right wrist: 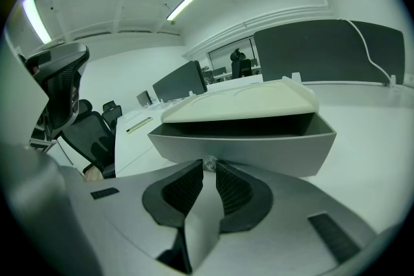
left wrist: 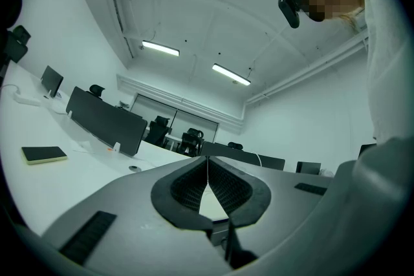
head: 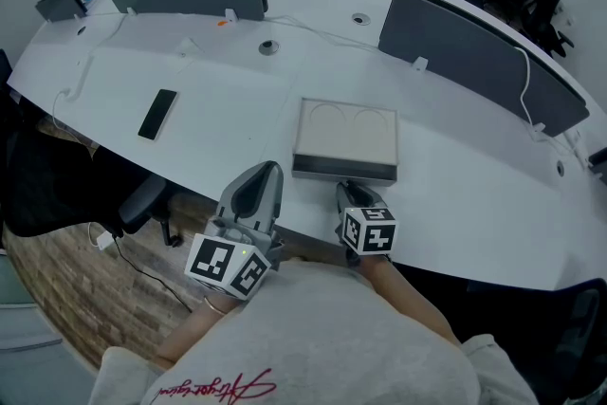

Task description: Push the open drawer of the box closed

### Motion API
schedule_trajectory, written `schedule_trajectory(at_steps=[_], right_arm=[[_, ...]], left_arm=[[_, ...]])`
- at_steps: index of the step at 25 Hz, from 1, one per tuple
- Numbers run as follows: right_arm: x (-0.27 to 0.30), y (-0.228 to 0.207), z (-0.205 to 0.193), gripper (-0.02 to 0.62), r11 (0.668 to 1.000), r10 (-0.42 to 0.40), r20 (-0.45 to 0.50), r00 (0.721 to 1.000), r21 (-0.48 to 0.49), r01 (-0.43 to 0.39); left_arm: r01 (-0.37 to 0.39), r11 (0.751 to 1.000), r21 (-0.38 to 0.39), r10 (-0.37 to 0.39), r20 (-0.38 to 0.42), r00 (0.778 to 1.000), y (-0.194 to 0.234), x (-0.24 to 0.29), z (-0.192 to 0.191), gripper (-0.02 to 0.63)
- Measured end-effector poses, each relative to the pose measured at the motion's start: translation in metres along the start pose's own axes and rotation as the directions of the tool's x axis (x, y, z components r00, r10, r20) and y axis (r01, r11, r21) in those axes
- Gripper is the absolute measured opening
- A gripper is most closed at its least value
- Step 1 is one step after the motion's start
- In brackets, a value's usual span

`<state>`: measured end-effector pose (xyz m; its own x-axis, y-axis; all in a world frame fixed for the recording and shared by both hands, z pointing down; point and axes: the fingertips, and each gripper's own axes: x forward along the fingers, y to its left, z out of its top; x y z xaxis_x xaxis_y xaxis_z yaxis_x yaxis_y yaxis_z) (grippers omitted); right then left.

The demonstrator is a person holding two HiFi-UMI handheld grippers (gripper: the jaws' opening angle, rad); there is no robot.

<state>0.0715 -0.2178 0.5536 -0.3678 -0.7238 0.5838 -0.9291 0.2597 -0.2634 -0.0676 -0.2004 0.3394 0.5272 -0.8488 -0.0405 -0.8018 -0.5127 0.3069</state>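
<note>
Head view: box [head: 346,133] near the front edge of the surface [head: 455,194], drawer [head: 343,171] standing open toward me. Right hand-held gripper [head: 348,190] at its face. Left hand-held gripper [head: 271,170] off to the side, clear of the box.

Left gripper view: clenched on nothing.

Right gripper view: jaws pinch the drawer knob [right wrist: 209,163].

I reckon the unbraced box may slide back, or a skewed push may jam the drawer.

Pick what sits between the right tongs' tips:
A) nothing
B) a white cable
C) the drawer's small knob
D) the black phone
C: the right gripper view shows the right tongs closed around the small clear knob on the front of the open drawer.
</note>
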Motion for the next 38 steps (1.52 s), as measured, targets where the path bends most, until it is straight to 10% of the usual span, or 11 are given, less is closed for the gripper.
schedule_trajectory(at_steps=[38], right_arm=[[0.012,-0.008,0.011,0.074,1.0,-0.015,0.012,1.0,0.015,0.015]], left_arm=[[-0.01,1.0,-0.008,0.01,0.007,1.0,0.014,0.008,0.003,0.018]])
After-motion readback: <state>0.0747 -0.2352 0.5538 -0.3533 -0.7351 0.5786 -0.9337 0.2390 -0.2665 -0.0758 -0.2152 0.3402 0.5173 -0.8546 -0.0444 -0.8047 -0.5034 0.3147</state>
